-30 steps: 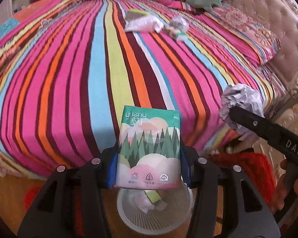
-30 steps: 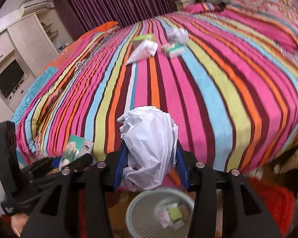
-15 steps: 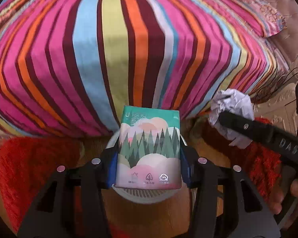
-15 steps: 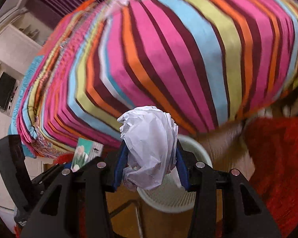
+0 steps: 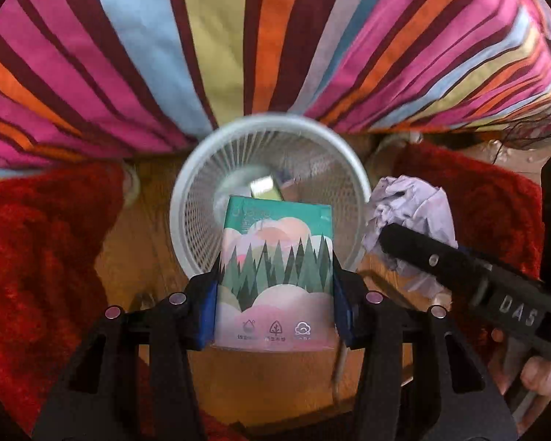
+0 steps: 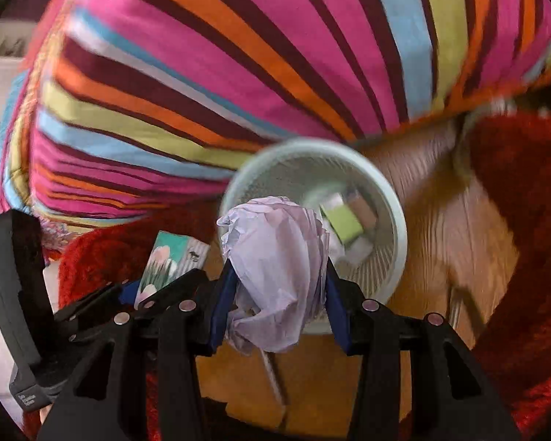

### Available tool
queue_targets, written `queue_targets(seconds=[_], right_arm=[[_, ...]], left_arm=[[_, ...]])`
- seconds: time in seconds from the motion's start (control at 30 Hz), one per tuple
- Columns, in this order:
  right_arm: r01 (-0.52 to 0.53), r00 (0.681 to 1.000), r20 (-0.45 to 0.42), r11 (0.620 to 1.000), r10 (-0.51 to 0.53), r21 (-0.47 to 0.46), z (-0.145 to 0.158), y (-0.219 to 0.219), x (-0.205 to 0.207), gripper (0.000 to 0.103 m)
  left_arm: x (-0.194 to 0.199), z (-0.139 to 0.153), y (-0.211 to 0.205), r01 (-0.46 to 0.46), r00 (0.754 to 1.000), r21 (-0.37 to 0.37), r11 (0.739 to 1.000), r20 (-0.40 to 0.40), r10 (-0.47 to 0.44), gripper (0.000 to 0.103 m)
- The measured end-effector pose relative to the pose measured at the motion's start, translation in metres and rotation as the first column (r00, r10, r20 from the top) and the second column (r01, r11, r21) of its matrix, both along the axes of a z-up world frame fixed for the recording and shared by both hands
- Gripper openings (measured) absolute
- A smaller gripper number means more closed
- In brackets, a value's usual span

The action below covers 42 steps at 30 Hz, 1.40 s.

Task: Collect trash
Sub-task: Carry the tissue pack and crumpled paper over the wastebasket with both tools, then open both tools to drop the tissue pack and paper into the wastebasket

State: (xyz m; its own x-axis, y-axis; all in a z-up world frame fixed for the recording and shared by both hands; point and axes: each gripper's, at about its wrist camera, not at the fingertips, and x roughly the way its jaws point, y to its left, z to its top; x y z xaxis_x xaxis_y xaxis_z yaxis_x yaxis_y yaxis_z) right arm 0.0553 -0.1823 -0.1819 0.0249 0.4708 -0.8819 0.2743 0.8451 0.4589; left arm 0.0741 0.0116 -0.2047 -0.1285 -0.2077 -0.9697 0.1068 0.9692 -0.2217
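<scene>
Collection part done, drop pending. Left gripper (image 5: 275, 286) clamped on a tissue pack (image 5: 275, 275), held upright at lower centre of the left view, directly over the near rim of the white mesh bin (image 5: 191, 191). Right gripper (image 6: 279, 290) clamped on a crumpled paper wad (image 6: 275, 272), at lower centre of the right view, overlapping the bin's lower-left rim (image 6: 396, 220). In the left view, same wad (image 5: 411, 213) seen at right of centre, just beside the bin's right edge. Inside the bin: a green-faced item (image 6: 343, 222) and other scraps, blurred. Judged: earlier pieces already binned; both held pieces not yet released. No further trash visible; striped bed (image 5: 238, 36) fills the upper frame, its top out of sight. Red rug (image 5: 36, 239) either side, wood floor (image 6: 433, 228) beneath. Both grippers pitched steeply downward, side by side, right hand (image 5: 532, 371) at lower right.
</scene>
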Motion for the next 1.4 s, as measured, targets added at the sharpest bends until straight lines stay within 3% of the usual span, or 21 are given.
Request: queue_targets(seconds=[0.27, 0.67, 0.73, 0.77, 0.8, 0.87, 0.93, 1.4], right_arm=[[-0.023, 0.996, -0.092, 0.999, 0.019, -0.040, -0.023, 0.011, 0.000, 0.043], [-0.045, 0.993, -0.112, 0.998, 0.041, -0.033, -0.031, 0.013, 0.002, 0.044], [-0.048, 0.992, -0.121, 0.998, 0.042, -0.042, -0.034, 0.014, 0.002, 0.050], [-0.048, 0.991, -0.126, 0.997, 0.041, -0.052, -0.036, 0.014, 0.002, 0.052], [-0.046, 0.991, -0.128, 0.997, 0.038, -0.055, -0.036, 0.014, 0.002, 0.058], [-0.028, 0.993, -0.116, 0.997, 0.020, -0.069, -0.035, 0.012, 0.003, 0.073], [-0.013, 0.995, -0.103, 0.997, 0.004, -0.081, -0.034, 0.008, 0.003, 0.084], [0.008, 0.997, -0.069, 0.991, -0.017, -0.136, -0.026, 0.001, 0.004, 0.085]], left_arm=[[0.002, -0.035, 0.001, -0.026, 0.990, 0.019, 0.999, -0.139, 0.029, 0.050], [0.003, -0.040, -0.002, -0.024, 0.985, 0.029, 0.999, -0.169, 0.028, 0.051], [0.004, -0.043, 0.000, -0.036, 0.983, 0.031, 0.999, -0.180, 0.041, 0.053], [0.004, -0.044, 0.001, -0.043, 0.981, 0.031, 0.999, -0.187, 0.048, 0.060], [0.004, -0.045, 0.002, -0.046, 0.981, 0.035, 0.998, -0.189, 0.052, 0.070], [0.005, -0.044, 0.002, -0.048, 0.982, 0.036, 0.998, -0.183, 0.054, 0.080], [0.005, -0.042, 0.001, -0.048, 0.983, 0.036, 0.998, -0.173, 0.054, 0.084], [0.004, -0.035, 0.000, -0.035, 0.990, 0.051, 0.998, -0.138, 0.042, 0.084]])
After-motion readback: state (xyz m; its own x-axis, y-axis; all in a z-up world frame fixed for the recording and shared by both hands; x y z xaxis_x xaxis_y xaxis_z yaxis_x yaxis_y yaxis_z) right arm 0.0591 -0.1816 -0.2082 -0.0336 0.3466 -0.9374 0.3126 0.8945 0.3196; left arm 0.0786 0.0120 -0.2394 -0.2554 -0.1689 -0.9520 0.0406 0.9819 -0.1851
